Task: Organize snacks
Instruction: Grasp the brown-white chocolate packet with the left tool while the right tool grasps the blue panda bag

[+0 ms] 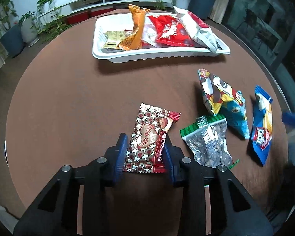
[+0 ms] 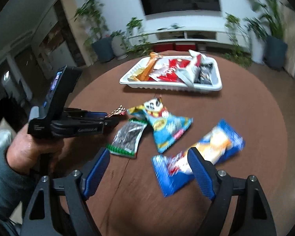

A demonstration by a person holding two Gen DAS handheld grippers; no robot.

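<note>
My left gripper (image 1: 145, 147) is shut on a red and silver heart-print candy packet (image 1: 149, 143), held just above the brown table (image 1: 78, 102). My right gripper (image 2: 149, 157) is open above the table, with a blue chip packet (image 2: 202, 153) lying partly between its fingers and blurred. A white tray (image 1: 159, 56) at the far side holds several snack packets and also shows in the right wrist view (image 2: 171, 87). A clear green-edged packet of dark snacks (image 1: 208, 143) and a cartoon-print blue packet (image 1: 224, 100) lie loose on the table.
The blue chip packet (image 1: 262, 125) lies at the right near the table's edge. The left gripper's body and the hand holding it (image 2: 68, 125) sit at the left in the right wrist view. Potted plants and a white TV shelf stand beyond the table.
</note>
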